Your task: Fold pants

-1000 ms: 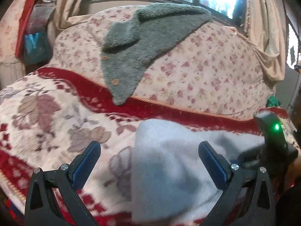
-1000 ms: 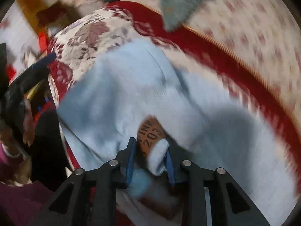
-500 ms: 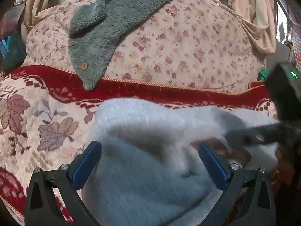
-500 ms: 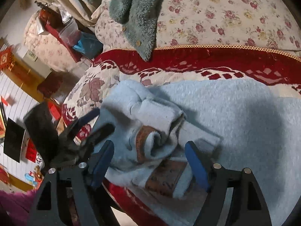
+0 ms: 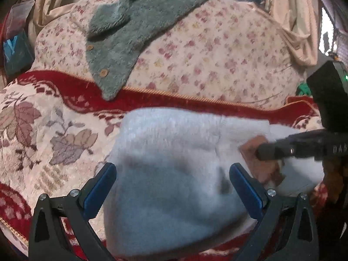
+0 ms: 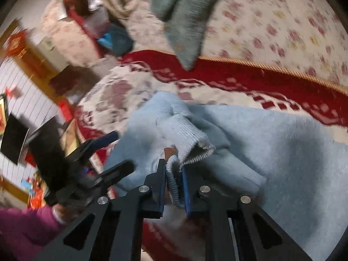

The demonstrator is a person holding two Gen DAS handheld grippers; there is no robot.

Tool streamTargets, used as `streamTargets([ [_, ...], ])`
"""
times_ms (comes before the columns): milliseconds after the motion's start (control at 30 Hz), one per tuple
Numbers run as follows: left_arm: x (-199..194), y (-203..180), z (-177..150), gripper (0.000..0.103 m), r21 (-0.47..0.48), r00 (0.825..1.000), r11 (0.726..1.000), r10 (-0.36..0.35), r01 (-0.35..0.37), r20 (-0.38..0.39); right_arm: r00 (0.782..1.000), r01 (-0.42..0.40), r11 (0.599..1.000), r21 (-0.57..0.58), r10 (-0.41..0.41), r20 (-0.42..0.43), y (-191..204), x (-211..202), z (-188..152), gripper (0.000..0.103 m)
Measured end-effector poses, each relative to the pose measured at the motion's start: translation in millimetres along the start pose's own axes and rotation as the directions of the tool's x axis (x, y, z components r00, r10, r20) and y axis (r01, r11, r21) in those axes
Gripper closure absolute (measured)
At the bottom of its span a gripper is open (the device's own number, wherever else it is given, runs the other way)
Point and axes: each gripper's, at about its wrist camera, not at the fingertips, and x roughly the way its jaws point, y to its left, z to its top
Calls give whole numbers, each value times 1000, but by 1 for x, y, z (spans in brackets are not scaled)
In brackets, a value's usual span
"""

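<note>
Sofa throw (image 5: 54,134) under pants (image 5: 174,174); right gripper (image 6: 174,179) fingers pinch waistband; left gripper (image 5: 173,187) fingers spread, straddling pants.

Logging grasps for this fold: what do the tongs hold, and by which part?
The right tongs pinch the fuzzy light-blue pants by the ribbed waistband edge. The left tongs are open, holding nothing.

Fuzzy matt fleece pants (image 5: 174,174) with a ribbed knit cuff (image 6: 191,143) lie on a woven sofa cover (image 5: 43,134).
</note>
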Motion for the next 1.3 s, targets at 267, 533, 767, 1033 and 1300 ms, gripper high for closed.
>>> streamTargets([
  [267,20,-39,-7,0,82,995,993,-82,86,-56,1000,18,998,67,-17,-16,-16,-9,-30,90],
  [533,41,-59,-27,0,144,998,989,-13,22,-64,999,14,961,276,-21,25,-59,-12,-47,84],
  [767,49,-57,-29,0,107,999,994,23,-20,-30,997,67,981,181,-73,30,-39,-5,-30,83],
  [1033,75,-59,-20,0,69,999,997,44,-43,-11,984,170,966,195,-176,11,-69,31,-17,88],
  [1300,64,-66,-19,0,50,997,997,63,-61,-32,988,133,948,290,-152,42,-69,-1,-34,85],
])
